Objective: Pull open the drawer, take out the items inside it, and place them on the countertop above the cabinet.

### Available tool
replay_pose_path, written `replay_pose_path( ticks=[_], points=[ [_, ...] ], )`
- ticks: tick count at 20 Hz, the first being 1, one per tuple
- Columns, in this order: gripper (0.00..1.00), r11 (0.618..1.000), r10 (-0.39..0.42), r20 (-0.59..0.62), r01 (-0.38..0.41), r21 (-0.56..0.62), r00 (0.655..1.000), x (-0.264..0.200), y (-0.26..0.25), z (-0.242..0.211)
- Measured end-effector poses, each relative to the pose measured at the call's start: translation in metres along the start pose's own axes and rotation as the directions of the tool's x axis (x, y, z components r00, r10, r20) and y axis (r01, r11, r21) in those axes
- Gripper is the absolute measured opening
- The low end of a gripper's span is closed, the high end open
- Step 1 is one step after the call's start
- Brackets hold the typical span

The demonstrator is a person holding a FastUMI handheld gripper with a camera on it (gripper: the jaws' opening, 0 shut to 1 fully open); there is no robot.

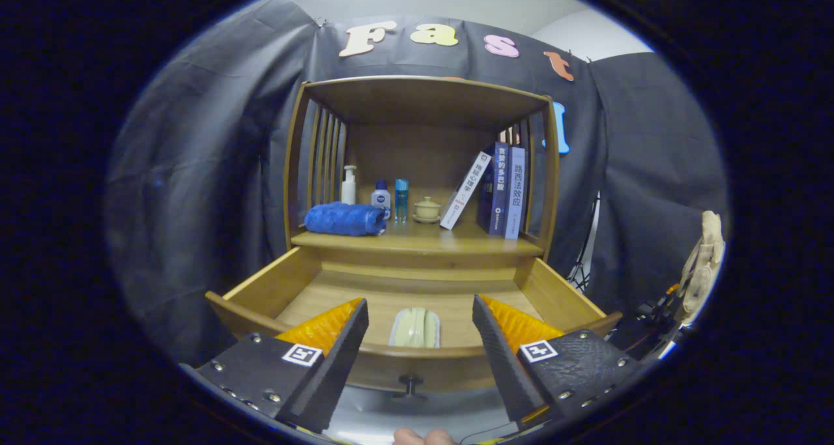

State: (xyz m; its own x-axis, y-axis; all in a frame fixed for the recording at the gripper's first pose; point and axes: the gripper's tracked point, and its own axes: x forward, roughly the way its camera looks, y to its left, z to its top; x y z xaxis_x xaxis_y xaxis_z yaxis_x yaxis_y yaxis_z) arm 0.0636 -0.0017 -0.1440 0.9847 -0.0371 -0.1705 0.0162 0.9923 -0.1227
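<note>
The gripper (420,315) has its fingers spread wide apart, holding nothing, poised over the near edge of the pulled-out drawer (560,295). Between the two fingertips, inside the drawer and close to its front panel, lies a pale green packet (415,328) in a clear wrapper, touched by neither finger. A small dark knob (410,385) sticks out from the middle of the drawer front, just below the packet. The drawer belongs to a wooden cabinet (550,171) whose countertop (423,240) sits beyond the fingers, above the drawer's far end. On that countertop, at the left, rests a rolled blue towel (345,219); behind and right of it stand a white pump bottle (349,186), a small white bottle with a blue cap (381,196) and a slim blue bottle (401,199), then a cream lidded cup (427,209) on a saucer. At the right, one white book (465,189) leans against two upright books (505,189). A fingertip (423,437) shows at the nearest edge, below the gripper.
</note>
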Motion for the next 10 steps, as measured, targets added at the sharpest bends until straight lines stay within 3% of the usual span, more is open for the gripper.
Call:
replay_pose_path(
  ticks=[10],
  points=[
    [0.97, 0.999, -0.008, -0.280, -0.001, -0.032, 0.960, 0.094, 0.002, -0.027]
  ],
)
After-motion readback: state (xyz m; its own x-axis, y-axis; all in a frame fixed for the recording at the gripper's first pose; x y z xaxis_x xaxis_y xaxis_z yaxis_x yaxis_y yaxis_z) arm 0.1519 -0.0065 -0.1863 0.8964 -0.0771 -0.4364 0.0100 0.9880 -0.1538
